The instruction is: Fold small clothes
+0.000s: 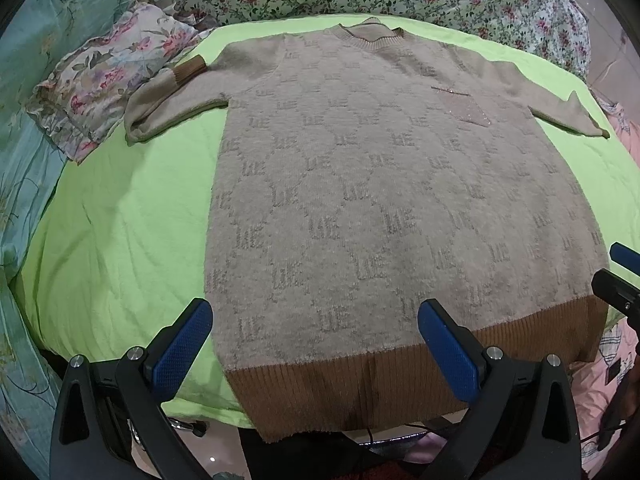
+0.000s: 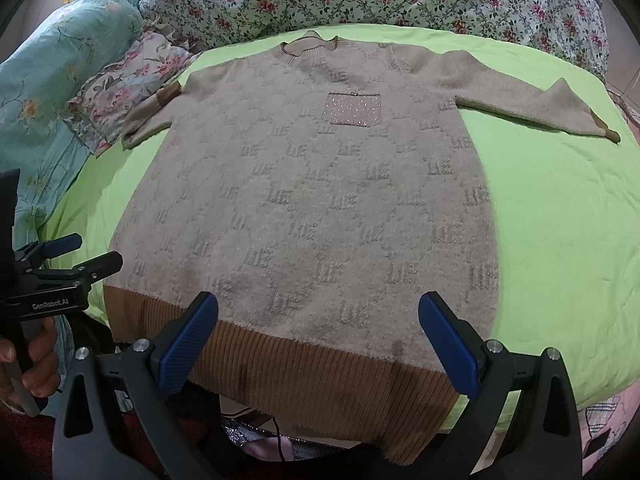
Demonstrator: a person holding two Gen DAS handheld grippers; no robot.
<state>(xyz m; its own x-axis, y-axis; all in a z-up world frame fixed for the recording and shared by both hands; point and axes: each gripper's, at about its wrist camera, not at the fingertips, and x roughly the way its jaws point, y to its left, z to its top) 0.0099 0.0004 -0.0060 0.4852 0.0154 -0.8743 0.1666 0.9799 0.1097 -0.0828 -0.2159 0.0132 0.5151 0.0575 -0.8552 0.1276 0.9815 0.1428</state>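
One sweater (image 1: 384, 208), flat on the green sheet (image 1: 120, 240).
Two grippers hovered at its brown hem (image 2: 320, 384): left gripper (image 1: 316, 348) and right gripper (image 2: 318, 346), both spread wide, pinching nothing.

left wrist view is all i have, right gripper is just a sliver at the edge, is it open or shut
Observer: Open. The right gripper has its jaws wide apart above the brown hem of the sweater, holding nothing.
Operator: sleeve on that side, can you see the cuff
Observer: Only a bit. Some brown shows at the tip of that sleeve, which lies flat on the green sheet.
Operator: what's behind my left gripper
Observer: A hand grips the handle of the left gripper.
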